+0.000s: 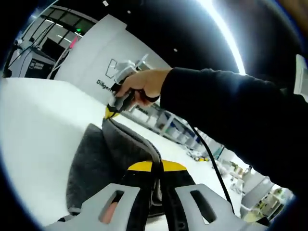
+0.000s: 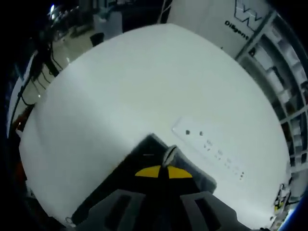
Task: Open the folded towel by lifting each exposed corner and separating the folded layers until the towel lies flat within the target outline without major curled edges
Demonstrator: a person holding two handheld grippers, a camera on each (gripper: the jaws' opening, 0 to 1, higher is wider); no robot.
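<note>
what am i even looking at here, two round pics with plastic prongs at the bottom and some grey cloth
A person holds a hand-operated gripper in each hand; a fisheye camera rides on each, so each round picture looks along one gripper's own prongs. In the left gripper view, the left gripper is shut on a dark grey towel, lifted off a white table. The person's hand holds the right gripper there, pinching another part of the towel. In the right gripper view, the right gripper is shut on a towel corner above the table.
</note>
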